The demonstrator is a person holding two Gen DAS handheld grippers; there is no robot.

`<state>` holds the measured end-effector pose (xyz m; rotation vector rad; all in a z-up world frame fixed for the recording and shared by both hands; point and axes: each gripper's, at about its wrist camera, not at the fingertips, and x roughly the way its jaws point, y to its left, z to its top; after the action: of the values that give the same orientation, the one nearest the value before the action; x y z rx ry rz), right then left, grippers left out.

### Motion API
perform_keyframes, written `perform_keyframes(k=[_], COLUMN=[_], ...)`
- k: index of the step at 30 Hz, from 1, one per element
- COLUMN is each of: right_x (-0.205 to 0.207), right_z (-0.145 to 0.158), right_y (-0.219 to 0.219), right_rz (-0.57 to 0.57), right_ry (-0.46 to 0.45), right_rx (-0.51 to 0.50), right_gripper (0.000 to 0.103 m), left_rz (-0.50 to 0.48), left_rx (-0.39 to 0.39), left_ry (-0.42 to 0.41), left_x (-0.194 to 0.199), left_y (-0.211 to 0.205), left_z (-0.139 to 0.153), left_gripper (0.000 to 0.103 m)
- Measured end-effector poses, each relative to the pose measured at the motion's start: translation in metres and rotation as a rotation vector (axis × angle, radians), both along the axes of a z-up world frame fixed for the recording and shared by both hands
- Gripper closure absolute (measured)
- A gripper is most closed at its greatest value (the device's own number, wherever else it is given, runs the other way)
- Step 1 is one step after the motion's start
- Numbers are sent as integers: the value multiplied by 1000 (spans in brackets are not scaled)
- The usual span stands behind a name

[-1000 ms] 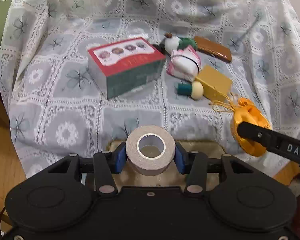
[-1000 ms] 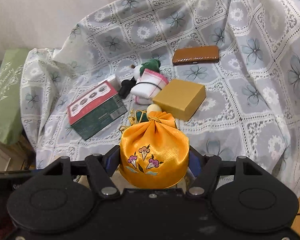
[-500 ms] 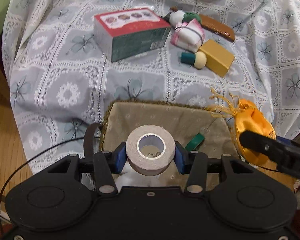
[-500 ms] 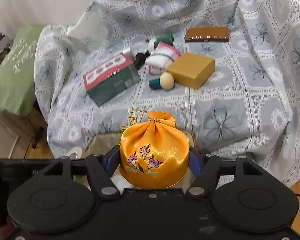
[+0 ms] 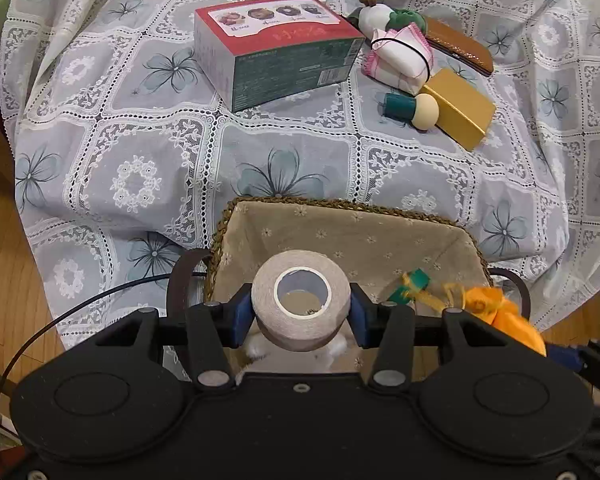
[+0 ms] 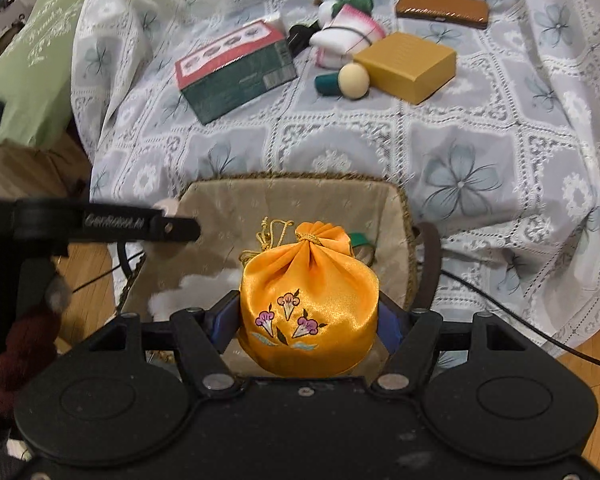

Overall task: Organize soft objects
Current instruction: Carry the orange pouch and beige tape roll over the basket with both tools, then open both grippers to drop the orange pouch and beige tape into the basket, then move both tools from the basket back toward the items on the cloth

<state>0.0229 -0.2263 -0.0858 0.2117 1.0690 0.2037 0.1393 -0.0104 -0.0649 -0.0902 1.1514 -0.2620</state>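
1. My left gripper is clamped on a roll of tape, which hides the basket floor behind it; only white fluff shows beneath.
2. My right gripper squeezes an orange pouch above the same basket, covering a green item whose shape I cannot make out.
3. In the left wrist view, the pouch is blurred and cut off by my own body.
4. The basket's braided rim touches the lace cloth; open cloth lies between it and the red-and-green box, gold box, and round-headed doll.
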Motion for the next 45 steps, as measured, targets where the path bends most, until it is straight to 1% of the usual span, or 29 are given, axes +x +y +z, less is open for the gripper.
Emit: perform_keyframes(k=[2,3,4,9,17,18,19,21,35,41,45], right_x=[0,0,1,5,10,10,11,11,20,25,35], right_z=[0,0,2,5,-1,-1,-2,-3,-9,-11,-8], right_y=[2,2,2,4,5,6,6,7,5,1,-4], right_rz=[14,14,14,18,8,6,6,4,-16,-35,-61], right_ry=[3,0,-6,-23,-10,-9,-6,-2,17,18,-3], right_rx=[7,14,23,16,17,18,18,17,15,11,7], right_gripper=[30,25,24,24,24,24,24,24,24,24,24], left_rz=[0,1,2,9,8,11,12,14,6,-6,-9], left_rx=[6,8,9,11,27,38,47,55,76,102,110], left_ry=[3,4,5,17,37,39,38,33,42,21,-2], left_x=[2,4,5,9,12,12,12,11,9,10,16], left_y=[0,-1,0,1,-3,-4,-4,-4,-4,-5,-6], left_z=[-1,-2,-2,-6,-12,-13,-13,-13,-15,-13,-8], left_gripper=[56,56,56,56,55,52,47,42,40,40,39])
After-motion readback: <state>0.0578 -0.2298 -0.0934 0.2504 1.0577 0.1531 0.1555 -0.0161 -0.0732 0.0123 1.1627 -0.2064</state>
